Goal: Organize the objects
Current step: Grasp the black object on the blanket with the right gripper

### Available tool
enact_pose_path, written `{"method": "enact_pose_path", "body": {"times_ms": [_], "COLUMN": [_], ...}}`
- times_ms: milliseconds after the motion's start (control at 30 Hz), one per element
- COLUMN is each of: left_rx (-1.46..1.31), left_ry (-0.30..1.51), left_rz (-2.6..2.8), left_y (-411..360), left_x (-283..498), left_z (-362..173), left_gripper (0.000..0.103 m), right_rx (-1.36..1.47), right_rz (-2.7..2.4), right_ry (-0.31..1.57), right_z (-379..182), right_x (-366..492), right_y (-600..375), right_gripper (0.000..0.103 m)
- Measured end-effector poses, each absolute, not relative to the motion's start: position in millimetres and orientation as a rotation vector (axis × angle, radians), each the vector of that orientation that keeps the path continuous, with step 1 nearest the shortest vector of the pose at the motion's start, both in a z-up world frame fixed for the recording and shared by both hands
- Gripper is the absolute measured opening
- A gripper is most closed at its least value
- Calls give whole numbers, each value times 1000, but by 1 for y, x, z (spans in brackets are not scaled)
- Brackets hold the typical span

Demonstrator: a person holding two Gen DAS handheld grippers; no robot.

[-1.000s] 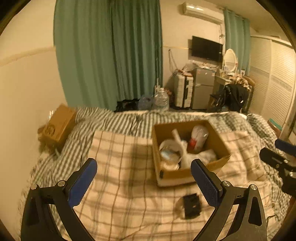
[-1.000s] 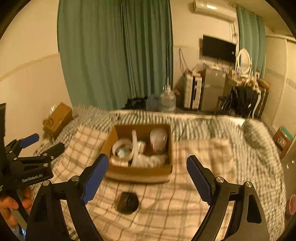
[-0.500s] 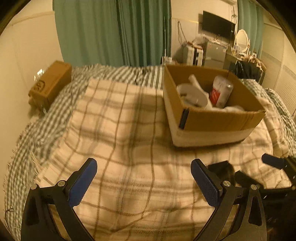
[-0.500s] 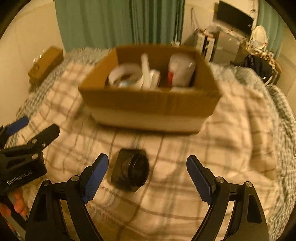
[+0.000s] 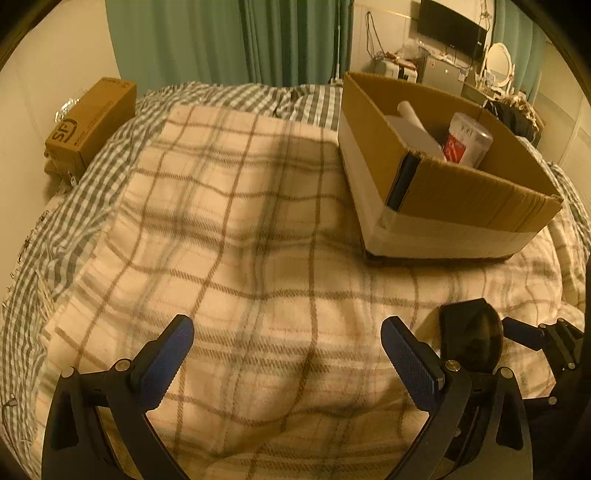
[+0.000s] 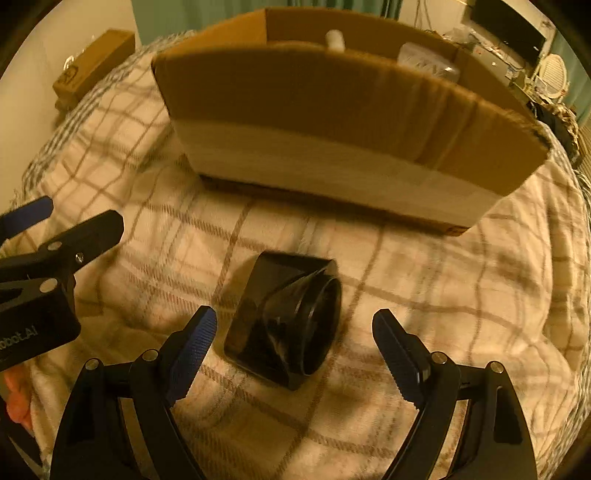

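Right gripper [image 6: 293, 354] wide open, empty, straddling black object [image 6: 284, 321] without touching. Object lying on plaid blanket [image 6: 461, 295], just in front of box [image 6: 332, 122]. Left gripper [image 5: 286, 360] wide open, empty, left of object [image 5: 469, 339].

A cream plaid blanket [image 5: 236, 236] lies over a grey-and-white checked bedspread [image 5: 74, 206]. At the bed's far left edge sits a closed brown cardboard carton [image 5: 90, 122] against the pale wall. Green curtains [image 5: 229, 40] hang behind, with a black wall-mounted television [image 5: 452, 26] and an oval white-framed mirror [image 5: 498, 66] beyond.
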State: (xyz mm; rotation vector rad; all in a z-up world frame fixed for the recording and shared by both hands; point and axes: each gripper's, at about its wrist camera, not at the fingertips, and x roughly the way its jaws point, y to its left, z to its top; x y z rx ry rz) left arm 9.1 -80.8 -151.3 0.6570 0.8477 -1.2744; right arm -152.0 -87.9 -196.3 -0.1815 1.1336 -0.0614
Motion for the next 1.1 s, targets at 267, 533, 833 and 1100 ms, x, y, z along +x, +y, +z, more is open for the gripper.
{"method": "enact_pose_path", "body": {"times_ms": [267,533,833,1100], "left_rx": [689,710,695,604], "left_ry": [870,897,845,832], "left_rz": [-1272,-1318,-1380,-1431], "left_y": [-81,-73,-47,-40], "left_x": [6,-1,-19,-29], "left_z": [-158,-151,-110,-68], "left_gripper": [103,103,103,103], "right_rx": [-165,-166,-162,-151], "right_rz": [-47,-56,-85,-99], "right_ry": [1162,1085,960,843], "right_z": [-202,-173,-110,-49], "right_x": [-157,-181,-211,-239], "right_y": [-95,-99,-99,-109], "right_gripper": [46,45,45,45]}}
